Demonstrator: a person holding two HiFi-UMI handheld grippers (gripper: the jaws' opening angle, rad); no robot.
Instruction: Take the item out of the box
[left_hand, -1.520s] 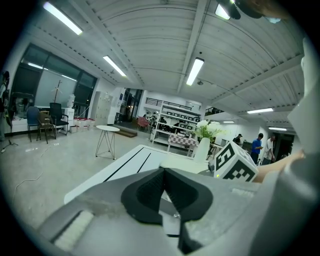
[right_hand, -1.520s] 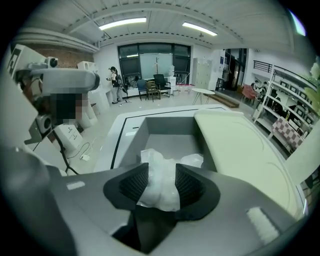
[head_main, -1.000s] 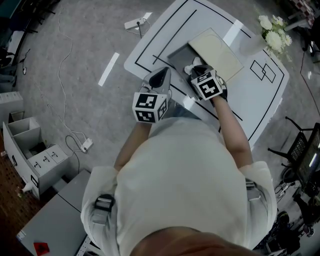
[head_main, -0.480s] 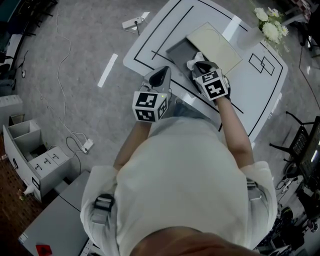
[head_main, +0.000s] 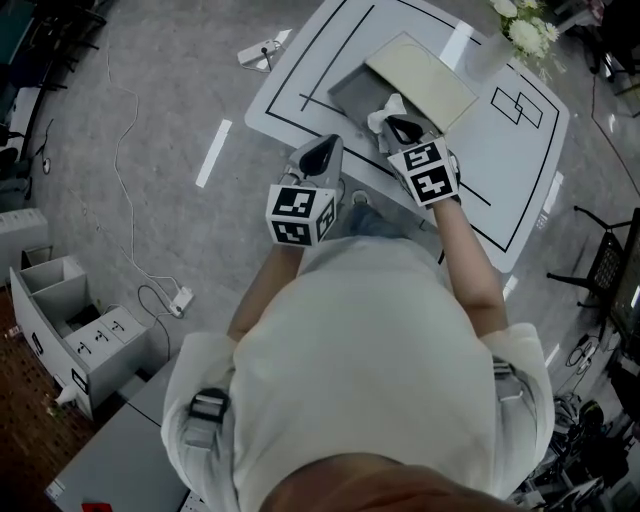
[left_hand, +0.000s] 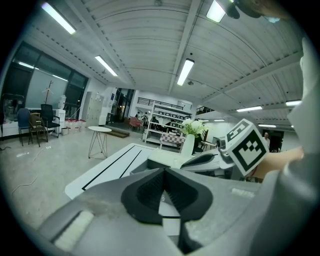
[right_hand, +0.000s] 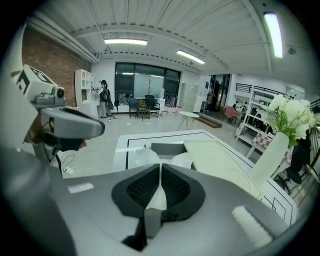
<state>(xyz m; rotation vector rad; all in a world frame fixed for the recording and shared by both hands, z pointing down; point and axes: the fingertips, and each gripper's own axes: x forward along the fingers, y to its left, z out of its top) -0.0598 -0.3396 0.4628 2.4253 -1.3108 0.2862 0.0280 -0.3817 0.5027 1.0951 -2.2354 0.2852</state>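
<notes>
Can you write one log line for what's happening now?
right gripper: shut on bag | bag: over box | left gripper: shut, empty

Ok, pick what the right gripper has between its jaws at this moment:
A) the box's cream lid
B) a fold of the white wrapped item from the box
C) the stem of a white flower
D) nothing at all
B: in the right gripper view the right gripper has its jaws closed on a thin fold of the white wrapped item, which runs back toward the open grey box.
</notes>
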